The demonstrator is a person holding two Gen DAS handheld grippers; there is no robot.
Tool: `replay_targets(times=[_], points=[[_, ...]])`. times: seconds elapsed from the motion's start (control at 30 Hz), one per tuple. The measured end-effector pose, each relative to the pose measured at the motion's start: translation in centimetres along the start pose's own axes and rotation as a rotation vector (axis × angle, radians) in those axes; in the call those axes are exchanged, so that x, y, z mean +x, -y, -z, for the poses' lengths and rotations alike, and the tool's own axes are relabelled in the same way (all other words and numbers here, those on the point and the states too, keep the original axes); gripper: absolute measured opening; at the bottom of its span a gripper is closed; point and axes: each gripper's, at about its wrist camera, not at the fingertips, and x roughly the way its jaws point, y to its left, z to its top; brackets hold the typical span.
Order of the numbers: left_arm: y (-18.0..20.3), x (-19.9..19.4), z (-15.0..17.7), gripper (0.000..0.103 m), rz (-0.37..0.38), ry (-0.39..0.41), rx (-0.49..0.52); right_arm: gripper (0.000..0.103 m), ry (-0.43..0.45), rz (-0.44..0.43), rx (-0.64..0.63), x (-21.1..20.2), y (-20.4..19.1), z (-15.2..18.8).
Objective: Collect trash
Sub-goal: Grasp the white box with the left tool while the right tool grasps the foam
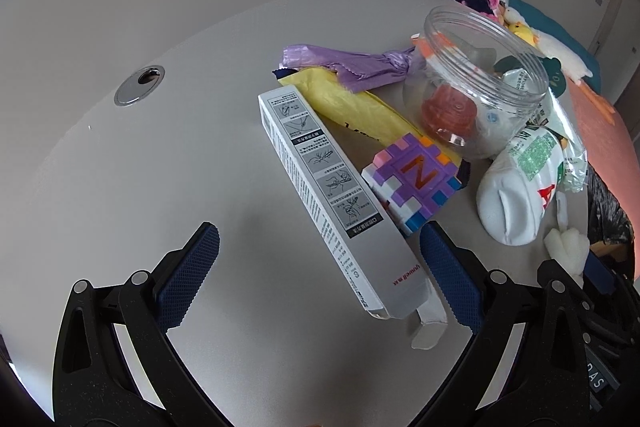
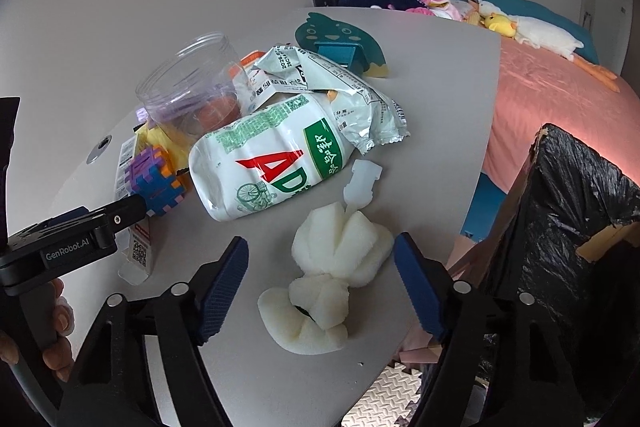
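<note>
Left tool, spread wide over the grey desk, nothing clamped. Between its blue pads, the near end of a long grey carton, flap open, lying flat on the desk; hard to tell whether the right pad touches it. Just right of the carton, a purple puzzle cube marked N. Behind these, a yellow plastic bag and a knotted purple bag. Further right, a clear plastic jar on its side with a red object inside.

Seen from the right wrist: the same jar at the left, then a crushed white AD bottle on its side, touching a torn white wrapper behind it. In front of the bottle, a small white plastic piece, and nearer, a crumpled white foam wad.

Right tool, also wide open and holding nothing, straddling the foam wad, pads apart from it on both sides.

Past the desk edge at the far right, a cardboard bin lined with a black bag, beside a bed with a pink cover.
</note>
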Motion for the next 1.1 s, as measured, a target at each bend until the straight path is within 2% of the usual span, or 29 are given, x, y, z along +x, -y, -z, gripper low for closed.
replay_targets(times=[0.13, 0.3, 0.57, 0.63, 0.67, 0.73, 0.8, 0.87, 0.97, 1.1], points=[[-1.1, 0.8, -0.1, 0.097, 0.011, -0.018, -0.03, 0.066, 0.017, 0.03, -0.02, 0.2, -0.1, -0.1], [-1.9, 1.5, 0.0, 0.097, -0.05, -0.033, -0.019, 0.056, 0.037, 0.04, -0.037, 0.2, 0.0, -0.1], [-3.7, 1.2, -0.1, 0.095, -0.096, -0.031, -0.058, 0.044, 0.044, 0.034, -0.045, 0.3, 0.3, -0.2], [-4.3, 1.0, -0.2, 0.09, -0.1, -0.023, -0.066, 0.04, 0.044, 0.023, -0.04, 0.2, 0.4, -0.2], [-4.4, 0.8, -0.1, 0.083, -0.102, -0.015, -0.068, 0.039, 0.044, 0.018, -0.038, 0.2, 0.4, -0.2], [-4.7, 0.5, -0.1, 0.067, -0.109, 0.013, -0.07, 0.036, 0.044, 0.014, -0.041, 0.1, 0.5, -0.2], [-5.1, 0.2, 0.0, 0.043, -0.112, 0.036, -0.076, 0.034, 0.045, 0.009, -0.043, 0.1, 0.5, -0.3], [-5.7, -0.1, -0.1, 0.031, -0.09, 0.044, -0.101, 0.032, 0.046, 0.001, -0.039, -0.1, 0.6, -0.2], [-6.5, -0.2, -0.4, 0.028, -0.02, 0.045, -0.16, 0.03, 0.043, -0.017, -0.036, -0.3, 0.9, -0.2], [-7.2, -0.9, -0.5, 0.028, -0.015, 0.073, -0.197, 0.029, 0.052, -0.045, -0.031, -0.9, 1.2, -0.2]])
